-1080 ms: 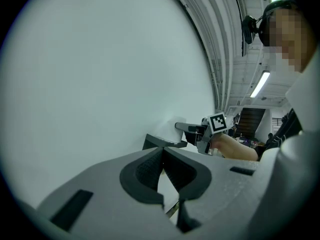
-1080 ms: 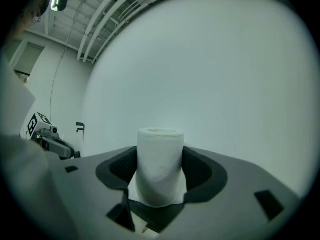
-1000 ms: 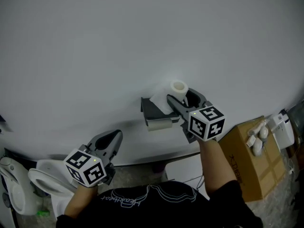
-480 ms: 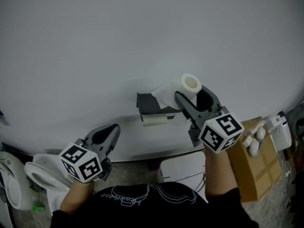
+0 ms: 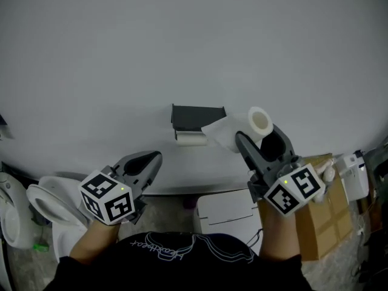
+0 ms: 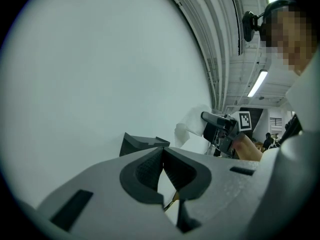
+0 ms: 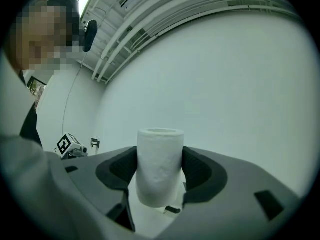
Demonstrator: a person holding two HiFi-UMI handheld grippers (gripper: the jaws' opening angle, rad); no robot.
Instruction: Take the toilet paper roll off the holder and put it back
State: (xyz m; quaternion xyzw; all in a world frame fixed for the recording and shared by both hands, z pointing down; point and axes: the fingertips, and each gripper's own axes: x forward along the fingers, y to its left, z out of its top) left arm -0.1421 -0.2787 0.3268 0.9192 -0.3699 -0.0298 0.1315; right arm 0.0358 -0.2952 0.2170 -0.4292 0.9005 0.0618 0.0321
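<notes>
The right tool (image 5: 256, 136) is clamped on the toilet paper roll (image 5: 259, 121). In the right tool's own view both dark pads press the roll's sides, w/ the roll standing upright between them and its hollow end up. The roll is off the holder (image 5: 197, 116) and sits just to the right of it in the head view, in front of the plain white wall (image 5: 182, 41). A loose sheet (image 5: 219, 132) trails from the roll back toward the holder's lower right corner (can't tell if it touches the holder).

The holder is a dark box fixed to the wall, w/ a pale bar (image 5: 191, 139) along its lower front edge.

The left tool (image 5: 151, 160) is low and left of the holder, well apart from it and from the roll. Its jaws are pressed together at the tips w/ nothing between them. Its own view looks past the closed tips to the holder, the bunched paper and the right tool beyond.

Below, by the floor: a white toilet (image 5: 42, 202) at far left, a white bin (image 5: 224, 214) under the holder, and a cardboard box (image 5: 318, 235) at right w/ some small white items on top (too small to ID). The person's dark sleeves and shirt fill the bottom edge of the head view.
</notes>
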